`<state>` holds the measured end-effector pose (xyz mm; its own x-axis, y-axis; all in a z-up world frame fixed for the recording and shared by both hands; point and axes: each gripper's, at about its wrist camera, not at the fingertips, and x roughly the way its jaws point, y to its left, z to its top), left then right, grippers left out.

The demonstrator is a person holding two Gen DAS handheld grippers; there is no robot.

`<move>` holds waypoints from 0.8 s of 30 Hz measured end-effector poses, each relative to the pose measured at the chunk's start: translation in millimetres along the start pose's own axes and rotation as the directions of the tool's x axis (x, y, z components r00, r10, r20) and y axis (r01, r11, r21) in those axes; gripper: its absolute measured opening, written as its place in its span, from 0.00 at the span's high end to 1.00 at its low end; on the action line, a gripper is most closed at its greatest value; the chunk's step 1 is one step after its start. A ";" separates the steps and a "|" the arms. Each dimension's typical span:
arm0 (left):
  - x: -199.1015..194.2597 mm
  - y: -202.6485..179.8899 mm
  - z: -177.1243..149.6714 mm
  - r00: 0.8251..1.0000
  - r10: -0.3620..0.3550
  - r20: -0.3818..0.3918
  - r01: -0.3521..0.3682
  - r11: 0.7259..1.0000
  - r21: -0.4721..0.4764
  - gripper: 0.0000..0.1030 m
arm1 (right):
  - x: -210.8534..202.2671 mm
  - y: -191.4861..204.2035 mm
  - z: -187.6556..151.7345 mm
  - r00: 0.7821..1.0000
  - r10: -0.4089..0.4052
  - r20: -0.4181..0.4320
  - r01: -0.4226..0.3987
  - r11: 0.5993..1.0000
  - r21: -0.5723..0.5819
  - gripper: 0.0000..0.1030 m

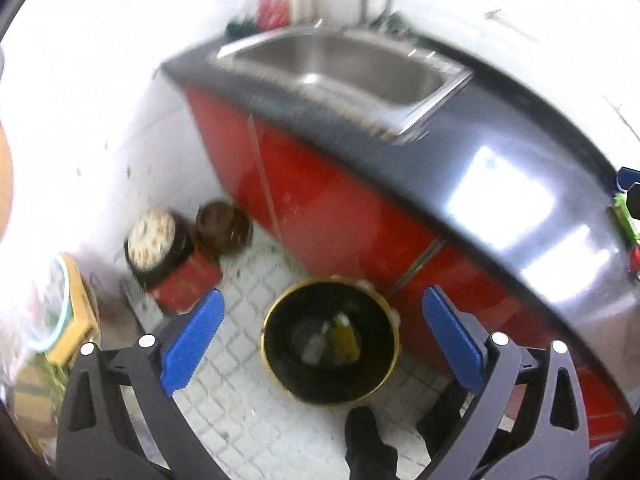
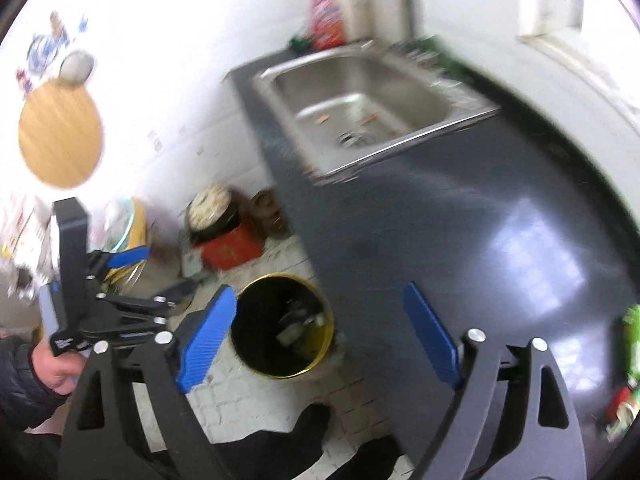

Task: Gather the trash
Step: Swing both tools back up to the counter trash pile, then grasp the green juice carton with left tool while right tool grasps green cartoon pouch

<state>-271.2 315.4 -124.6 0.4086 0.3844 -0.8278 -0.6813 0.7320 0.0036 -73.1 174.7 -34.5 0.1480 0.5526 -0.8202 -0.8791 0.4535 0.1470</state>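
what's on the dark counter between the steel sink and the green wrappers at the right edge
Nothing: in the right wrist view the dark glossy countertop is bare from the stainless steel sink to the green wrappers, showing only window glare.

**Right wrist view: jaws spread, nothing between the pads**

Right gripper (image 2: 318,334) angled down over the floor, blue pads wide apart, empty. Between them a gold-rimmed bin (image 2: 282,328) on pale tile, scraps inside. Dark counter (image 2: 460,240) to the right, steel sink (image 2: 372,108) set into it. Green wrapper (image 2: 633,340) at the counter's right edge. Left gripper (image 2: 128,258) at the left, gripped by a hand (image 2: 54,368); jaw state unclear.
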 end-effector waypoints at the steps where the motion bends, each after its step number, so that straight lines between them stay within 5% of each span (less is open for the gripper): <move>1: -6.7 -12.0 7.2 1.000 -0.006 0.013 0.006 1.000 0.015 0.06 | -11.3 -11.8 -3.2 1.000 -0.021 0.018 0.021 1.000 0.018 0.16; 7: -29.8 -108.1 39.4 0.992 -0.119 0.050 0.112 0.986 0.122 0.06 | -102.8 -119.2 -50.2 0.966 -0.246 0.078 0.222 0.946 0.237 0.15; 13: -34.8 -244.1 65.8 0.956 -0.287 0.053 0.259 0.918 0.299 0.06 | -178.7 -228.5 -120.5 0.897 -0.439 0.046 0.372 0.807 0.459 0.15; 18: -34.1 -351.1 71.9 0.923 -0.384 0.012 0.343 0.838 0.424 0.06 | -219.8 -297.6 -181.9 0.867 -0.498 0.004 0.397 0.696 0.599 0.15; 24: -31.2 -453.0 68.6 0.905 -0.426 -0.027 0.377 0.767 0.520 0.06 | -227.3 -346.4 -217.0 0.873 -0.488 -0.011 0.370 0.647 0.666 0.15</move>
<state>66.3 10.4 -62.0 0.6429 0.0208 -0.7657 -0.0531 0.9984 -0.0175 99.4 -259.7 -18.9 0.5534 0.2536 -0.7934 -0.2123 0.9640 0.1600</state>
